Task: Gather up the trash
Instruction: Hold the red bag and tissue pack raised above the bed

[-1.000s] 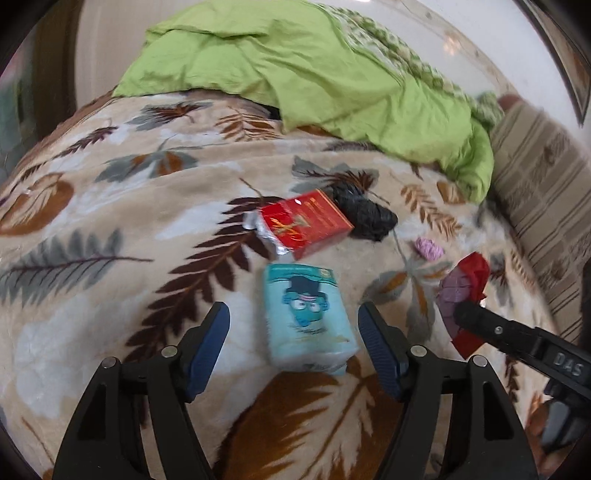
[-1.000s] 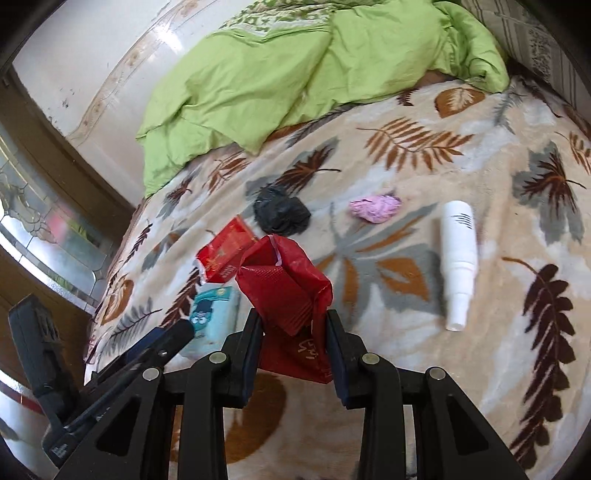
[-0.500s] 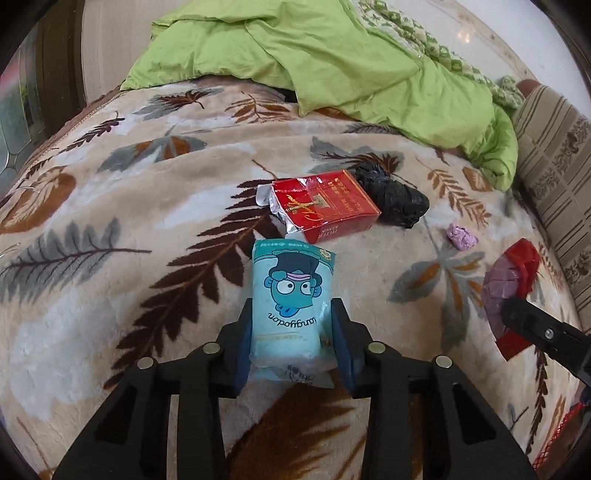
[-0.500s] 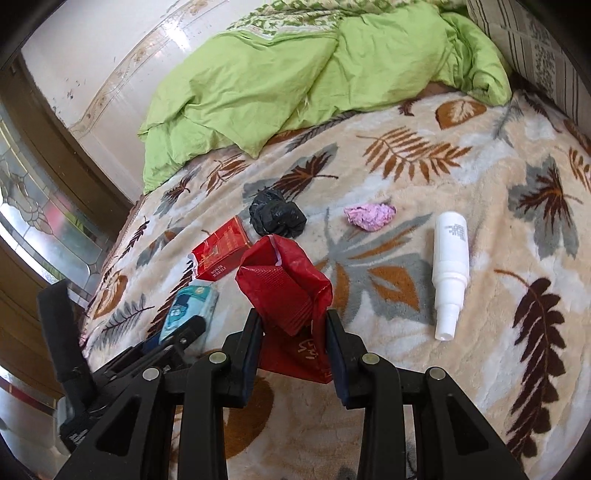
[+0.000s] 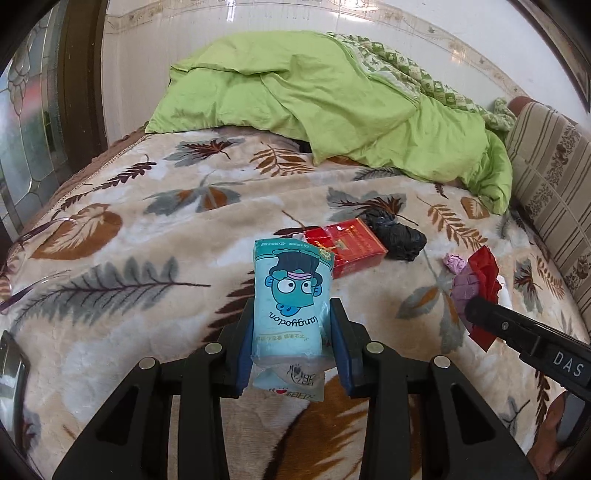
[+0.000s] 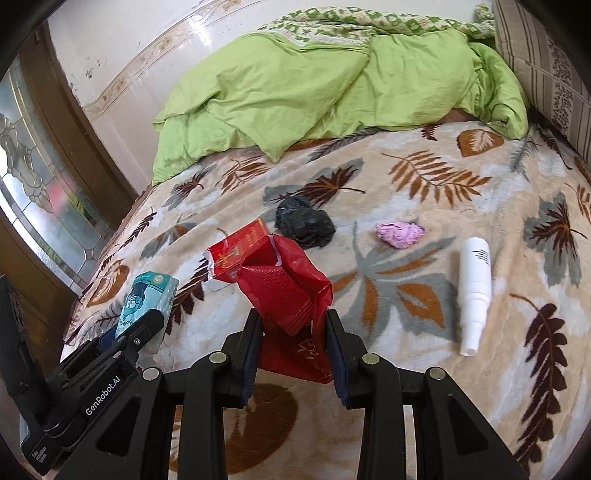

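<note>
Bright soft daylight, glare on the wall (image 5: 258, 22), sharp focus, fisheye-bent dark corners

the right tongs (image 6: 293, 332) are clamped on a red plastic bag (image 6: 291, 295), held above the leaf-patterned blanket (image 6: 424, 192) on the bed. at the lower left the left tongs (image 6: 138, 332) grip a blue tissue pack (image 6: 147, 299). on the blanket beyond the bag lie a red carton (image 6: 236, 254), a black crumpled bag (image 6: 304, 221) just beside it, a pink wad (image 6: 400, 233) and a white spray bottle (image 6: 474, 288) toward the right edge. a green duvet (image 6: 314, 85) is heaped at the far end.
</note>
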